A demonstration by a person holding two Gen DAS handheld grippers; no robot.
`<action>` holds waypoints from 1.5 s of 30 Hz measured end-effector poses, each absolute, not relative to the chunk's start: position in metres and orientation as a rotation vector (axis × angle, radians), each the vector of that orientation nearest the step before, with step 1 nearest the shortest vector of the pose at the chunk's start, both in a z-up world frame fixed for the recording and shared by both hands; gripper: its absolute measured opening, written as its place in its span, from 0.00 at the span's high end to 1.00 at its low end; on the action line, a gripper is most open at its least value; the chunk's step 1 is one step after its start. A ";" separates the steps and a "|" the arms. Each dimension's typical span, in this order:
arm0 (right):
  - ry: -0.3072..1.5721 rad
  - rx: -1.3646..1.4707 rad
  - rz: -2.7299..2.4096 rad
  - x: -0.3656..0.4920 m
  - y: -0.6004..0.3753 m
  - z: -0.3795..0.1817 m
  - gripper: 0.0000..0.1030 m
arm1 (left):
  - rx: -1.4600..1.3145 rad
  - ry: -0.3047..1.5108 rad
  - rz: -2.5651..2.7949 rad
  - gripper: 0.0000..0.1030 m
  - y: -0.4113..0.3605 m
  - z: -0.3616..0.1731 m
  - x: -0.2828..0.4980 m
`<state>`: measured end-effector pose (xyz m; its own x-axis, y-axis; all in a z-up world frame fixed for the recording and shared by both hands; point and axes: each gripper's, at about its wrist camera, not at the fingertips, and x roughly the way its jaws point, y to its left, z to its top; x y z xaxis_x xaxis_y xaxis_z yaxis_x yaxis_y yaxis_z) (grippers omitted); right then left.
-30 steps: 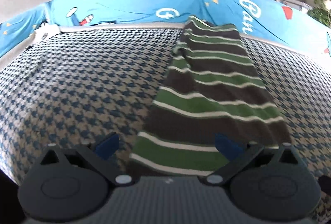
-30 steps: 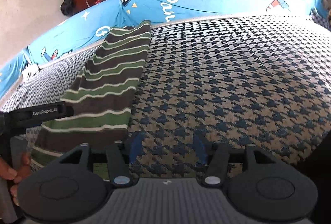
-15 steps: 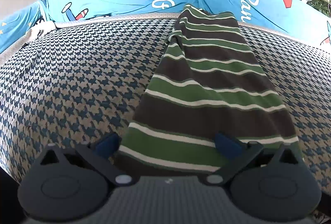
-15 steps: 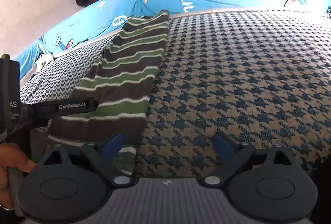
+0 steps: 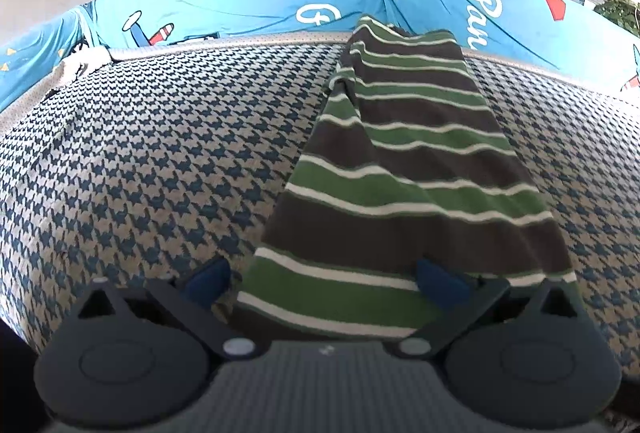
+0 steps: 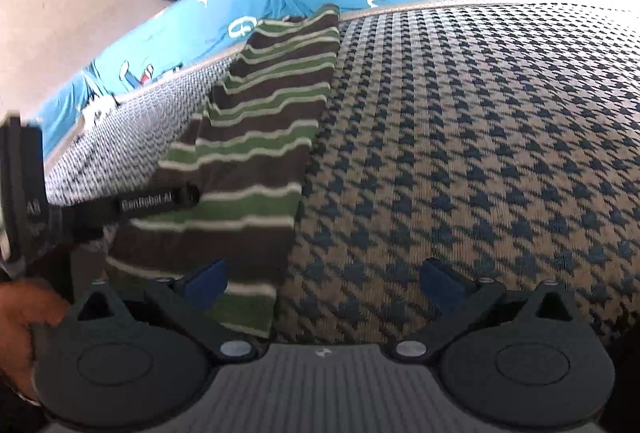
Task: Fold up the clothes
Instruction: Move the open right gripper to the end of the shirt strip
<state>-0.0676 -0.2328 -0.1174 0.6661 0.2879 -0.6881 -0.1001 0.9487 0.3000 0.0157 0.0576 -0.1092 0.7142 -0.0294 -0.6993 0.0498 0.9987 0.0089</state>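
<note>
Left wrist view: wide houndstooth bed surface (image 5: 140, 161), blue printed sheet (image 5: 240, 5) rising along the far edge. Lying on the houndstooth, a green-and-brown striped garment (image 5: 400, 173), already narrowed into one long strip. Long axis running straight away from the near edge, far end reaching up against the blue sheet, near hem just in front of the tools. Stripes crossing the strip from side to side.

Judged progress: lengthwise folds done, crosswise fold of the strip not yet made; near hem likely to be carried toward the far end next.

Left gripper (image 5: 326, 275) spread wide over the near hem, one blue pad off the cloth's left edge, the other above its right part, nothing pinched. Right gripper (image 6: 324, 279) likewise at full spread, straddling the strip's right edge, left pad over the cloth, right pad over bare houndstooth, gripping nothing. Part of a hand (image 6: 24, 329) at the right wrist view's lower left.
</note>
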 end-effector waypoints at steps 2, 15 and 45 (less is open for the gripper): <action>0.821 0.258 0.243 -0.060 -0.237 -0.112 0.00 | 0.017 0.764 -0.046 0.00 0.059 -0.106 0.016; 0.876 0.153 0.301 0.016 -0.253 -0.097 0.00 | 0.015 0.779 -0.068 0.00 0.056 -0.105 0.022; 0.861 0.285 0.278 0.133 -0.287 -0.089 0.00 | 0.031 0.825 -0.152 0.00 0.039 -0.099 0.089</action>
